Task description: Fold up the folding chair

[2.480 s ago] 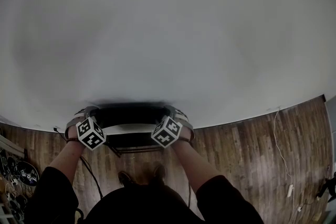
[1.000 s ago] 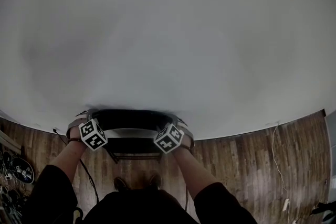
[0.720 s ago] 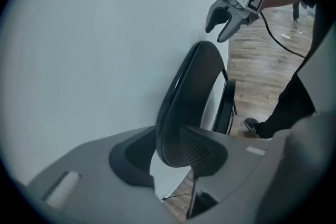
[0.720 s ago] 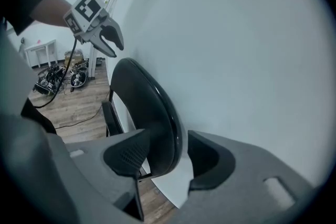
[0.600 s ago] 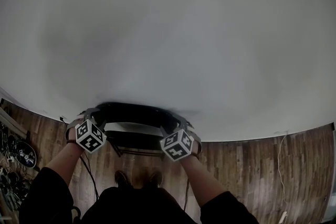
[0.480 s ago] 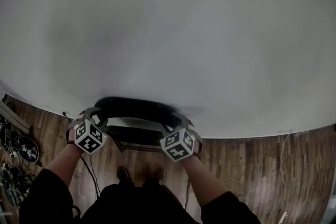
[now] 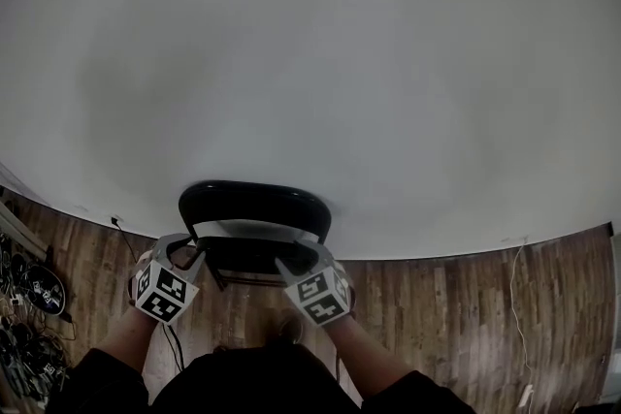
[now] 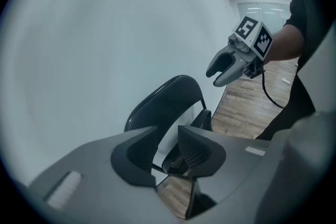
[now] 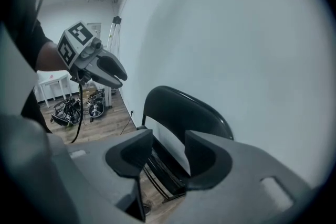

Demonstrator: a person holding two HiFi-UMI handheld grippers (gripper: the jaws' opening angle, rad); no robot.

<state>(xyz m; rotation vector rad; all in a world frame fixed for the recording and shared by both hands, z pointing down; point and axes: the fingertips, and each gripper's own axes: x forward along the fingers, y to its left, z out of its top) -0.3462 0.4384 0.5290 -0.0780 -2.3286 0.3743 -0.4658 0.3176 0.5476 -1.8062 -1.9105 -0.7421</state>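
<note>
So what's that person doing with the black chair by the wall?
A person holds a gripper in each hand and is working on the black metal folding chair. The chair looks folded flat and stands close to the white wall on the brown wooden floor. The left gripper and the right gripper hover just short of it, holding nothing. Their fingers have just been closing a little but are apart.

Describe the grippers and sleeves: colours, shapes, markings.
The left gripper and right gripper are grey, with curved jaws and dark ribbed pads. Each carries a white cube with black square markers and trails a black cable. Sleeves are black. Both grippers' jaws have just been closing, nothing between them.
</note>
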